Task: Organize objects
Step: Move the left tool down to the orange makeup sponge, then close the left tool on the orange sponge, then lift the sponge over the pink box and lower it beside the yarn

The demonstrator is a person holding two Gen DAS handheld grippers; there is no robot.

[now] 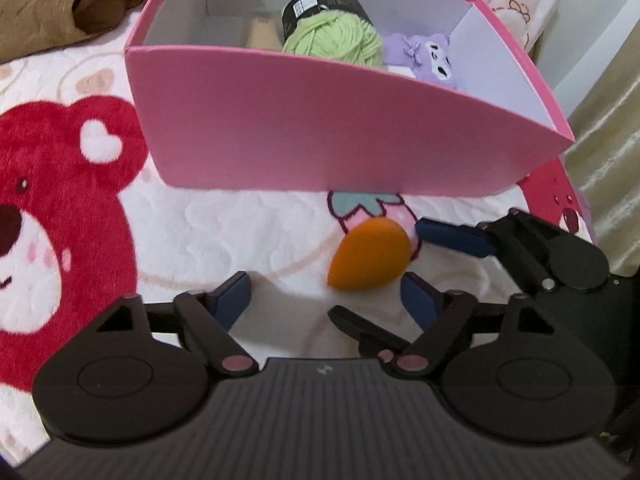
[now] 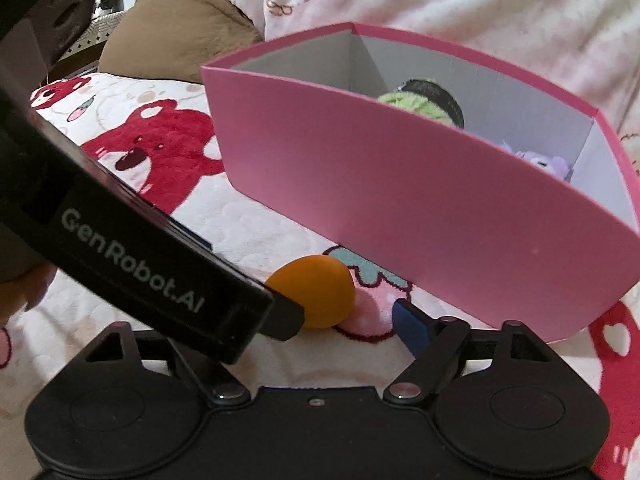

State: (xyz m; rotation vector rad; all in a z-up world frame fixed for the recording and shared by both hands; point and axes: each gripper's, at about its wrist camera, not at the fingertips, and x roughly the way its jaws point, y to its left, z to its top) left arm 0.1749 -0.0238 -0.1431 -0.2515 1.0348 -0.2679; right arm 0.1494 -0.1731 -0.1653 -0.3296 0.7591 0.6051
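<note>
Plush white bedding (image 1: pixel 224 232) printed with red bears and a pink strawberry covers the bed, with a brown cushion (image 2: pixel 180 20) and a pale pink blanket (image 2: pixel 480 4) bunched behind the pink box (image 1: pixel 320 136). That box stands open on the bedding, its inside white. Within it a ball of green yarn (image 1: pixel 340 36) with a black paper band sits toward the middle, and a small purple plush toy (image 1: pixel 428 56) lies to the right of the yarn, against the box's right inner wall. Something beige shows just left of the yarn, too hidden to name.

An orange teardrop-shaped sponge (image 1: pixel 370 256) lies on the bedding just in front of the box's near wall, apart from it and partly over the printed strawberry.

Both grippers sit in front of the box, close around the sponge. The left hand-held gripper (image 1: pixel 326 292) has its blue-padded jaws spread apart with nothing gripped; its right pad (image 1: pixel 420 300) is just beside the sponge's lower edge, and the left pad (image 1: pixel 232 300) is well clear of it. The right hand-held gripper (image 2: pixel 340 312) also stands partly open and holds nothing. Its one visible blue pad (image 2: pixel 412 328) is near the sponge's right side without touching, while its other finger is hidden behind the black body of the left gripper, which crosses that view.
</note>
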